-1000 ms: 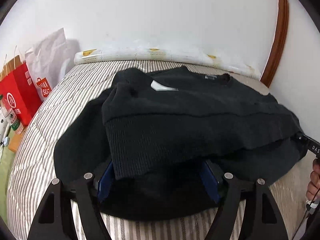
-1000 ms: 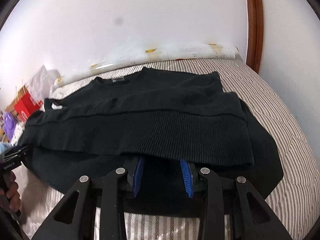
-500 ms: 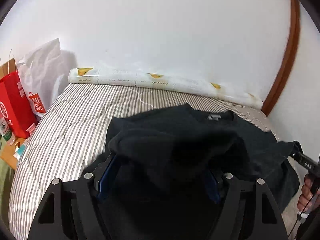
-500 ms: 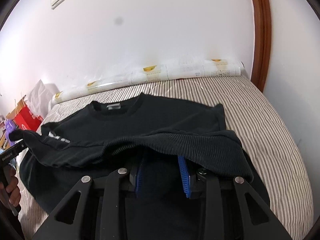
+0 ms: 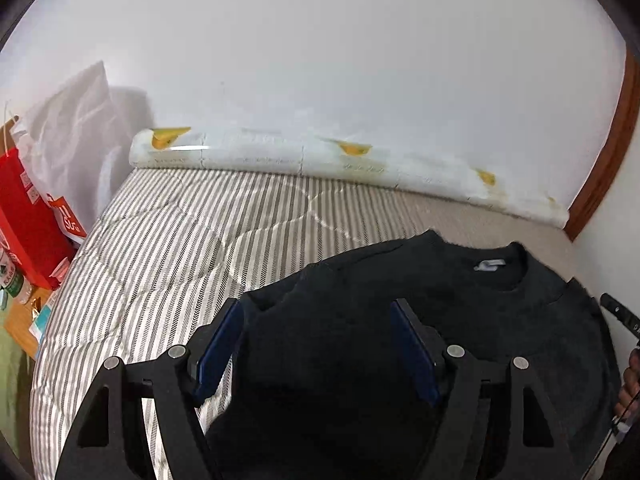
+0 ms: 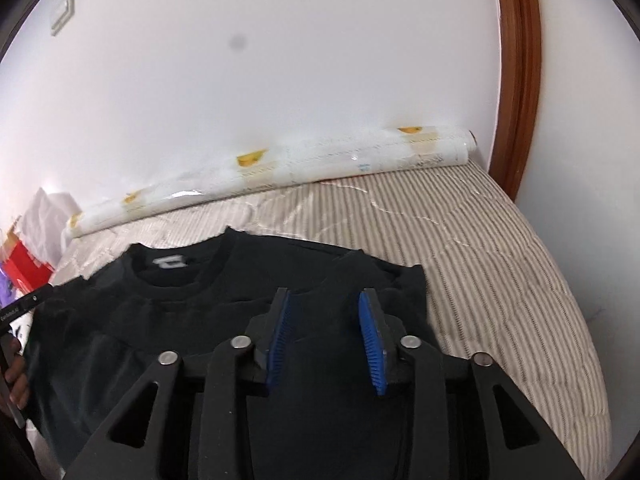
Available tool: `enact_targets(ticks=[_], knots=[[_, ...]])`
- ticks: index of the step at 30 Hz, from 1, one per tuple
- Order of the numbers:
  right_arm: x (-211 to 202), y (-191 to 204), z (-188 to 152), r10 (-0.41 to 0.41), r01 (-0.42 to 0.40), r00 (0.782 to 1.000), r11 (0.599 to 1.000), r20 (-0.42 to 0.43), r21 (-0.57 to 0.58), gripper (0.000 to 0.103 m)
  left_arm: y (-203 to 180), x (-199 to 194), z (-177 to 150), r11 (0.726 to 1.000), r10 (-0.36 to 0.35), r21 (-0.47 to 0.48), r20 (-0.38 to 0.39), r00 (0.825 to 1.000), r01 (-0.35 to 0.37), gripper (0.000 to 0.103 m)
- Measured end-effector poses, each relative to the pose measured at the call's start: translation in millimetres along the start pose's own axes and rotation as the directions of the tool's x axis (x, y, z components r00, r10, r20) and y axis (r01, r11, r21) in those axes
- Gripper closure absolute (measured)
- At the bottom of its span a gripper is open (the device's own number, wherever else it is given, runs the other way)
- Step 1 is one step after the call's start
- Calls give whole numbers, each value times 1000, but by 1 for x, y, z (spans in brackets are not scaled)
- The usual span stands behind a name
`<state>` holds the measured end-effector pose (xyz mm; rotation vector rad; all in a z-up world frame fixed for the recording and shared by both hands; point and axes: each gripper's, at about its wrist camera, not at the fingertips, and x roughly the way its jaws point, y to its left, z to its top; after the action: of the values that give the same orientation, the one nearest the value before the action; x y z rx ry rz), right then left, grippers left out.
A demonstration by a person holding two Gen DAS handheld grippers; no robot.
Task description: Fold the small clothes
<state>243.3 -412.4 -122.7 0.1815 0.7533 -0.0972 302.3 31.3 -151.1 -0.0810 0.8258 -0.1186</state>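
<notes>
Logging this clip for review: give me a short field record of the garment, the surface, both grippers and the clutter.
garment: black sweater, collar toward the wall
surface: striped bed
left gripper: open, sweater between the fingers
right gripper: jaws opening, over the sweater
along wall: white roll
left of bed: red bag, white bag

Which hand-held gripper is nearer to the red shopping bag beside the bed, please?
The left hand-held gripper: the red shopping bag stands close on its left, past the bed edge. The right hand-held gripper sits across the black sweater, with the bag far off.
</notes>
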Motion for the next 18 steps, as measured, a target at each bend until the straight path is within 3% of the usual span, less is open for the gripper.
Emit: enact_targets(ticks=[5,10,13,15,18], knots=[[26,-21,1,-51,51,996,999,-70,9,57,4,28,-1,1000,27,3,-58,998,-27,31],[48,-23,2,-68,67,991,998,-117,-12,56,7,36,0,1000,4,-9,-61,998,-5,49],[64,-14,3,-105,96,983,993,-150,-64,58,6,35,-1,1000,7,0,-44,999,-7,65],[67,-10,4,-122,110,985,989,-120,-96,72,7,33,-1,1000,0,-6,-29,1000,-1,72],[55,-7,8,-72,68,997,990,-34,-121,79,10,32,0,1000,-8,-18,-23,1000,7,72]])
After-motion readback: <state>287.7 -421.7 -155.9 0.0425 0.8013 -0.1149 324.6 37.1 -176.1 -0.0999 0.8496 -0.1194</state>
